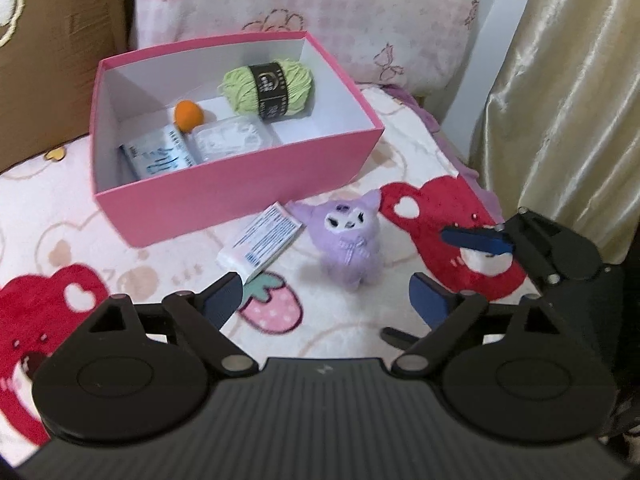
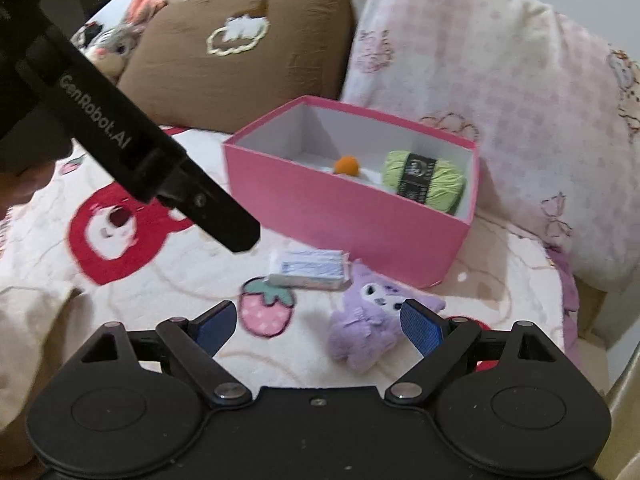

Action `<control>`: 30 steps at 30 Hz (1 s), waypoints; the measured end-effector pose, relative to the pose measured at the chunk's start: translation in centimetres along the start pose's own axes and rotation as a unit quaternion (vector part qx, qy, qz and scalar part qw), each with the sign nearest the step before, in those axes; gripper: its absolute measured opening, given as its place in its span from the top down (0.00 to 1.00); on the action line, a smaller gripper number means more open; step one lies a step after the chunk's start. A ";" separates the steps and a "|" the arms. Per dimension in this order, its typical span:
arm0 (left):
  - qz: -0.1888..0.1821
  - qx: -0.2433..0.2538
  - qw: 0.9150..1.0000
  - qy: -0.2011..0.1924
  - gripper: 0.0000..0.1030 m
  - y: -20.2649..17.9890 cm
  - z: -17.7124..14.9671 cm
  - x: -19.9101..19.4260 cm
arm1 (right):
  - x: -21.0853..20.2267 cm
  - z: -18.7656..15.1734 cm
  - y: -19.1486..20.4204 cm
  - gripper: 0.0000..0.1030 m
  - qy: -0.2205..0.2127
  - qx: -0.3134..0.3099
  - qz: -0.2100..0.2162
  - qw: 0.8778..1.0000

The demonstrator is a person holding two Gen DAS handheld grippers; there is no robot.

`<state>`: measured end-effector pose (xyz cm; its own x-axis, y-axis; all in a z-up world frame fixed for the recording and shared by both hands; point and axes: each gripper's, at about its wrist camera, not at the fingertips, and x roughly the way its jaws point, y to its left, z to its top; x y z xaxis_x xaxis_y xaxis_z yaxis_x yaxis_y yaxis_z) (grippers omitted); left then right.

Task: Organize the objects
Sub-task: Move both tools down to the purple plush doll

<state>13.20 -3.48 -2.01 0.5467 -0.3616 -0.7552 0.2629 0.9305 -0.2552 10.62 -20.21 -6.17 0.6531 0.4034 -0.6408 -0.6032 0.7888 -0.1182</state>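
Right now my left gripper (image 1: 326, 300) has its blue-padded jaws spread wide with nothing between them, hanging above the fleecy cream blanket printed with red bears and pink strawberries (image 1: 352, 320). My right gripper (image 2: 316, 322) is spread just as wide and grips nothing. The small purple plush doll with a white face (image 2: 370, 330) lies tilted just ahead of the right jaws, toward their right side, and the right blue pad covers part of its ear. From the left wrist view the same doll (image 1: 354, 240) stands upright ahead of the gap, slightly right of centre, apart from both pads.

Just left of the doll lies a small white packet with blue printing (image 1: 260, 242); its near corner is hidden behind my left gripper's left pad, and the print is too blurred to read. Behind both sits the open pink cardboard box with a white inside (image 1: 240, 196). In it I see a green yarn skein with a black band (image 1: 267, 87), a small orange ball (image 1: 188, 115), a clear plastic case (image 1: 230, 141) and a white pack with blue lettering (image 1: 160, 158), partly hidden by the near wall. In the right wrist view that wall hides everything but the yarn and ball.

My right gripper shows in the left view at the right edge (image 1: 476, 240), seen side-on. The left tool's black body crosses the right view's upper left.
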 end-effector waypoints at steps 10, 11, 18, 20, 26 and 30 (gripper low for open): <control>-0.021 0.007 1.000 -0.018 0.13 -0.8 -2.1 6.0 | 4.4 -3.1 -1.7 0.11 0.013 0.058 -0.003 0.998; -0.026 0.002 0.999 -0.020 0.13 -0.7 -2.3 6.7 | 4.6 -3.2 -1.7 0.11 0.012 0.063 -0.007 0.998; -0.073 -0.082 0.993 -0.037 0.15 1.4 -3.0 10.4 | 6.7 -3.5 -2.0 0.11 0.011 0.079 -0.007 0.997; -0.073 -0.098 0.992 -0.041 0.17 1.8 -3.2 11.4 | 7.2 -3.7 -2.1 0.12 0.012 0.083 -0.006 0.996; -0.081 -0.115 0.989 -0.038 0.50 2.2 -3.6 13.9 | 8.5 -4.4 -3.1 0.32 0.028 0.112 0.001 0.993; -0.089 -0.118 0.988 -0.041 0.62 2.1 -3.8 14.6 | 9.1 -4.8 -3.6 0.43 0.039 0.131 0.002 0.991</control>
<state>18.72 -6.59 -15.82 0.5734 -0.5158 -0.6365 0.1730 0.8357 -0.5213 16.54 -21.62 -15.27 0.6081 0.3771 -0.6986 -0.4593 0.8849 0.0779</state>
